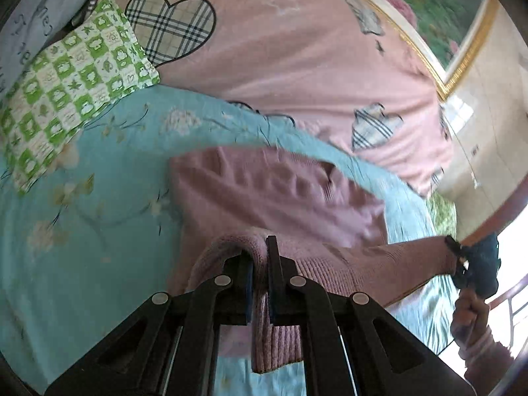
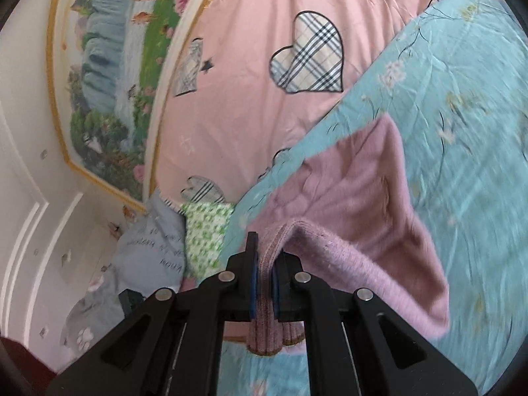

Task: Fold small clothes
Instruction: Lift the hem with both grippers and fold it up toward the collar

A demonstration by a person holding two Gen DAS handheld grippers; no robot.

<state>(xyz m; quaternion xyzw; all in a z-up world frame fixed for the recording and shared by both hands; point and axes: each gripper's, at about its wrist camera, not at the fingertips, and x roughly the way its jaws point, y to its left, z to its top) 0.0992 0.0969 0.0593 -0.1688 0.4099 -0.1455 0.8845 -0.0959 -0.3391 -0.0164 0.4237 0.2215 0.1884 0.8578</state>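
A: Where does the pink knit sweater (image 1: 274, 194) sit against the left gripper (image 1: 260, 257)?

B: Its ribbed edge passes straight between the 2 fingers, which are clamped together on it. A short ribbed strip hangs below the pads, and the body of the garment spreads out ahead of the gripper over the bed.

A: And the right gripper (image 2: 264, 257)?

B: Same story in the right wrist view. Its fingers are pinched tight on a fold of the ribbed hem, with a stub of knit hanging beneath and the rest of the sweater (image 2: 356, 204) falling away to the right. In the left wrist view that right gripper (image 1: 462, 260) shows at the far right, held by a hand (image 1: 468, 313), with the knit stretched to it.

A: Which way does the garment run?

B: Its held edge runs side to side between the 2 grippers; the body drapes away from them down toward the bed. The cloth is blurred.

A: The surface?

B: A turquoise floral sheet (image 1: 82, 198), beside a pink quilt (image 1: 280, 56) with plaid hearts. A green checked pillow (image 1: 72, 79) lies at the sheet's edge, next to a grey lettered cushion (image 2: 148, 250).

A: The room?

B: A gold-framed landscape picture (image 2: 109, 76) on a pale panelled wall (image 2: 29, 198).
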